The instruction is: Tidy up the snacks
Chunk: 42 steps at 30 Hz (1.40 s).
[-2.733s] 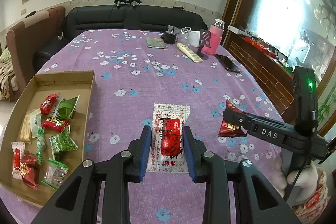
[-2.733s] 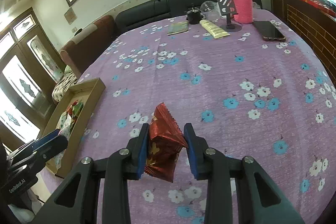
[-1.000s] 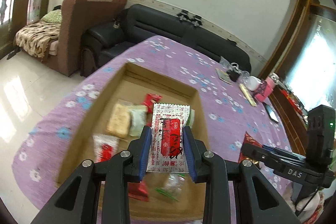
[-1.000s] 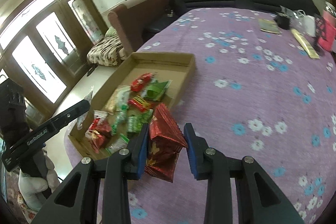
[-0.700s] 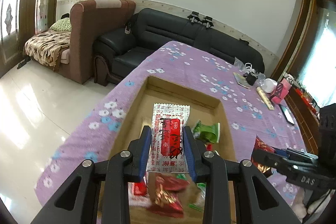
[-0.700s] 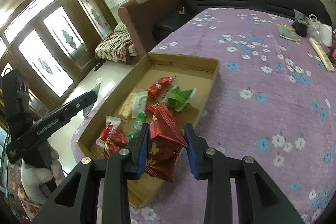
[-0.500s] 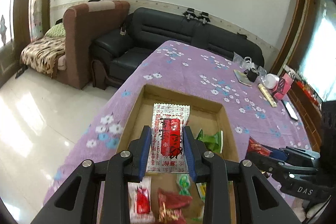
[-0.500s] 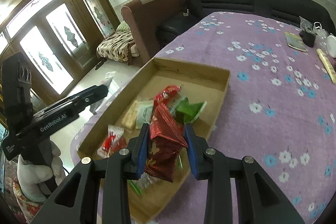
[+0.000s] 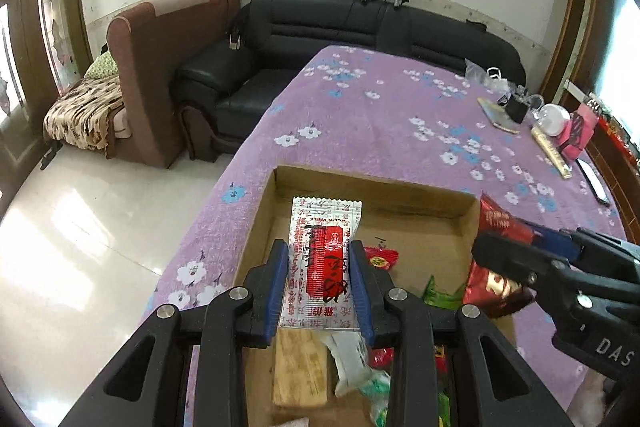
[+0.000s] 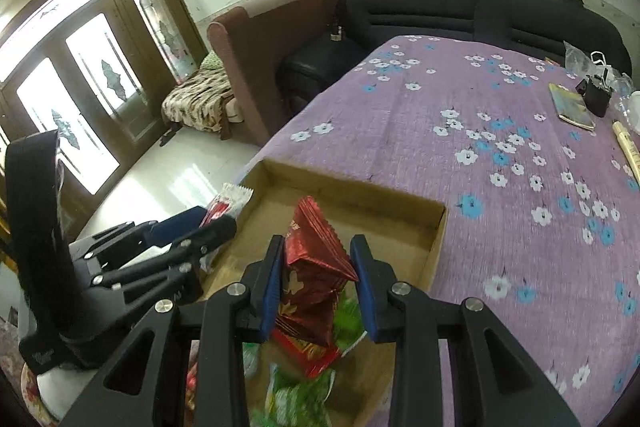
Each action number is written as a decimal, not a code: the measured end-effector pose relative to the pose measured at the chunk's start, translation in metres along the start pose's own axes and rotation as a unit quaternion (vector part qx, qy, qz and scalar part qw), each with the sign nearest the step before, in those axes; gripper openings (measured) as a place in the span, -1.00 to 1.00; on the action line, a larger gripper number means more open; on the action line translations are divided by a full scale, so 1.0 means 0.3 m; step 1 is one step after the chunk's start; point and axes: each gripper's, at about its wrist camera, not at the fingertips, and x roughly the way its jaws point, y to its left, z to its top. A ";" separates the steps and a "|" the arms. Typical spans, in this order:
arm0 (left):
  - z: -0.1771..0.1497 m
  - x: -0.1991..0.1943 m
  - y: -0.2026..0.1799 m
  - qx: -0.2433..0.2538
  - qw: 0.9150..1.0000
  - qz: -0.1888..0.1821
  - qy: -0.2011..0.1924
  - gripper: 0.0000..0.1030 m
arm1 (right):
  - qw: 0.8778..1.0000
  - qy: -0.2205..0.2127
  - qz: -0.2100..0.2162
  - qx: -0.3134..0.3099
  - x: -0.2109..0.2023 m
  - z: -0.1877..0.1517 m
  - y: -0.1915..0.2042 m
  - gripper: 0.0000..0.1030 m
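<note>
Blurring hides much of the nearest part of both views: the loose packets lying in the near end of the cardboard box (image 9: 420,195) smear into green, red and white shapes, and their count cannot be told, though a tan wrapped bar (image 9: 300,367) and a green packet (image 9: 440,297) can be picked out in the left wrist view. Two grippers are in use, each carrying one snack above the box. The left gripper (image 9: 320,281) has its jaws clenched on a flat silver sachet (image 9: 324,259) with a red label and dark characters, its crimped top edge standing clear above the blue pads while its lower edge is hidden behind the jaws. The right gripper (image 10: 318,281) has its jaws clenched on a crumpled red foil packet (image 10: 316,263) with a serrated top edge, its bottom lost among the blurred green wrappers (image 10: 296,399) below. Each gripper shows in the other's view, partly cut off by the frame edge. The box sits at the corner of the surface, on a purple flowered cloth (image 10: 500,131). Farther off on the cloth lie a small booklet (image 10: 570,107), a black object (image 10: 596,97) and a cream tube (image 9: 552,153), with a pink item (image 9: 576,135) beside them that is too small to make out. Beyond stand one black sofa (image 9: 360,35) and one brown armchair (image 9: 160,67).
</note>
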 end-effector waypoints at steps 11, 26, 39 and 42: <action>0.002 0.098 0.006 -0.001 1.000 0.003 0.023 -0.38 | 0.999 0.028 -0.031 0.010 0.154 0.031 -0.041 -0.38; -0.005 0.166 0.006 -0.002 0.999 0.000 0.039 -0.34 | 0.998 0.046 -0.030 0.018 0.225 0.017 -0.062 -0.36; 0.005 -0.001 -0.003 -0.009 1.000 0.008 -0.020 0.29 | 1.000 0.007 -0.014 0.015 0.074 0.017 -0.036 -0.20; -0.003 -0.089 -0.015 -0.012 0.998 0.015 -0.053 0.38 | 1.000 -0.006 -0.012 0.012 0.010 0.001 -0.031 -0.14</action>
